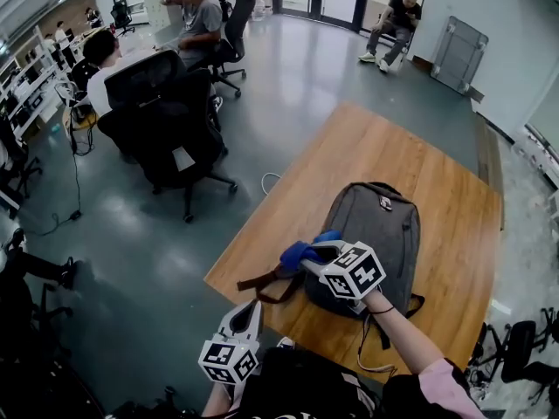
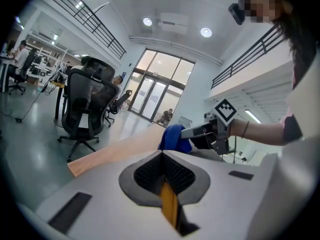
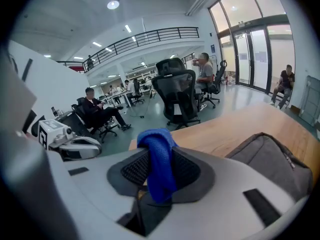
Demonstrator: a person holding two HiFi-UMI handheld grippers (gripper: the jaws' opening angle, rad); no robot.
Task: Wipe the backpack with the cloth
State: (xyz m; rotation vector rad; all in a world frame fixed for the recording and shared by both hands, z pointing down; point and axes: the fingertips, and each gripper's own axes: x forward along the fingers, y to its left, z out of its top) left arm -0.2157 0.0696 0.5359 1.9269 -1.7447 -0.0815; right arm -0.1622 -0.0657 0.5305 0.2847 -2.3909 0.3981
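Note:
A grey backpack (image 1: pixel 376 234) lies flat on the wooden table (image 1: pixel 367 151), its brown straps hanging over the near left edge. My right gripper (image 1: pixel 307 256) hovers at the backpack's lower left corner, shut on a blue cloth (image 1: pixel 297 253). That cloth (image 3: pixel 159 164) drapes over the closed jaws in the right gripper view, with the backpack (image 3: pixel 270 159) to the right. My left gripper (image 1: pixel 249 314) is held low, off the table's near corner, jaws shut with nothing between them. From the left gripper view the blue cloth (image 2: pixel 172 138) and the right gripper (image 2: pixel 192 132) show ahead.
Black office chairs (image 1: pixel 170 125) stand on the grey floor left of the table. People sit at desks at the far left and one by the glass doors (image 1: pixel 395 23). A white cable (image 1: pixel 266 182) lies on the floor by the table's left edge.

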